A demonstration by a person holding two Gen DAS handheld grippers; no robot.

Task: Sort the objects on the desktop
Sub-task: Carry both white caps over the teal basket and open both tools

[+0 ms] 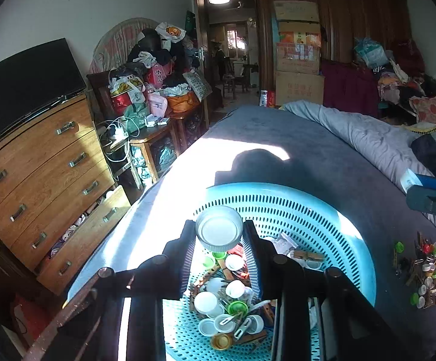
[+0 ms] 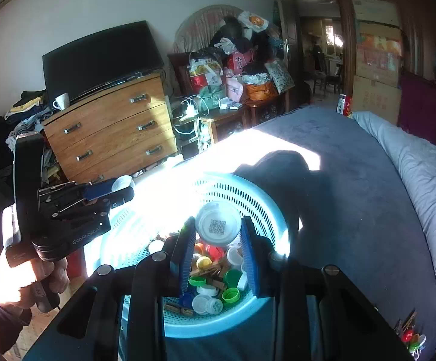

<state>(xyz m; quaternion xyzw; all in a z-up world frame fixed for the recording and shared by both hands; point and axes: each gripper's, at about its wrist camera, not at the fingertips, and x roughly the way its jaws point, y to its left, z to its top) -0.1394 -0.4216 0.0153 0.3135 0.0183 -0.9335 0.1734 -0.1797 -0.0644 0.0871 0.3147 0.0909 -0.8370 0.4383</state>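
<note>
Left hand-held gripper point(image 1: 219, 233) is clamped on a white cap point(image 1: 219, 230), held above the blue basket point(image 1: 353, 240). Right hand-held gripper point(image 2: 218, 231) is clamped on a white QR-printed cap point(image 2: 217, 226), also over the basket's mixed caps and clothespins point(image 2: 208, 273). Left hand point(image 2: 37, 273) is seen low at the left, gripping its handle, fingers pointed toward the basket. Basket is set on the bed point(image 1: 263, 132); a loose pile of caps and pins point(image 1: 425, 270) lies to its right.

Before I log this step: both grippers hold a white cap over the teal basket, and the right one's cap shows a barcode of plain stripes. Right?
Not quite. In the right wrist view, the right gripper holds a white cap printed with a QR code, not stripes. The left gripper does hold a cap over the teal basket.
</note>
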